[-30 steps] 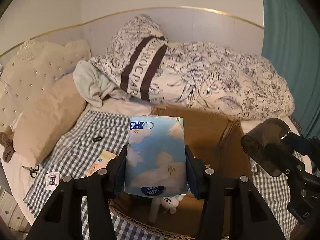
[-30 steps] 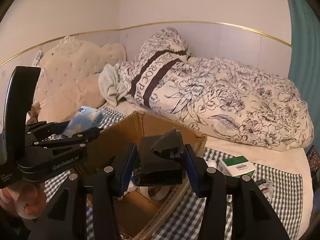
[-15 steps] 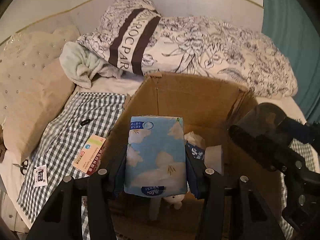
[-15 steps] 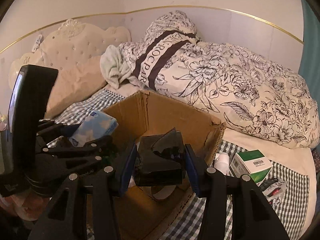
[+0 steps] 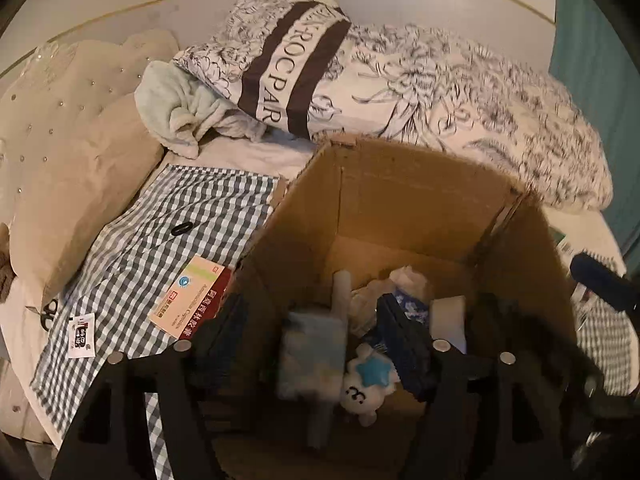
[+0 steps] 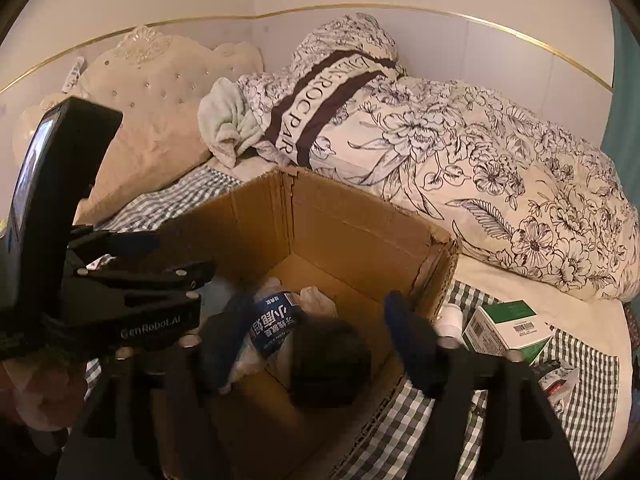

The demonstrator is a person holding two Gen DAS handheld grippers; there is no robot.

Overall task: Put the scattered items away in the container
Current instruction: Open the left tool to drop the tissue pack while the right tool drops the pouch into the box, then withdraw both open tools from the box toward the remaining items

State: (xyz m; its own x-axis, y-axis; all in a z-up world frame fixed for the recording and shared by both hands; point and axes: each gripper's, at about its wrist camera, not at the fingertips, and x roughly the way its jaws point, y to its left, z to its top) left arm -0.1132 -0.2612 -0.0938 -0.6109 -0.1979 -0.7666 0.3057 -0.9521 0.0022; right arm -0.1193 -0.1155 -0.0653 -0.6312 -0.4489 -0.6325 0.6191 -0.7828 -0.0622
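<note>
Box: my cardboard box [image 5: 400, 196] fills centre frame on the bed.
Left gripper [image 5: 316, 344]: jaws just opened; tissue pack [image 5: 312, 356] drops free, blurred, lower centre.
Right gripper [image 6: 316, 344]: jaws just opened too; black object [image 6: 328, 356] falls inside.
Meaning: two items in; red-and-white packet [image 5: 188, 300] left of box remains.

Matt corrugated cardboard box [image 5: 400, 208], woven gingham cloth [image 5: 160, 240]

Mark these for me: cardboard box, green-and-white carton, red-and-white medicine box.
cardboard box [image 6: 360, 232]: right wrist view, inner far wall.
green-and-white carton [image 6: 506, 330]: right wrist view, white front face.
red-and-white medicine box [image 5: 188, 298]: left wrist view, printed top face.
</note>
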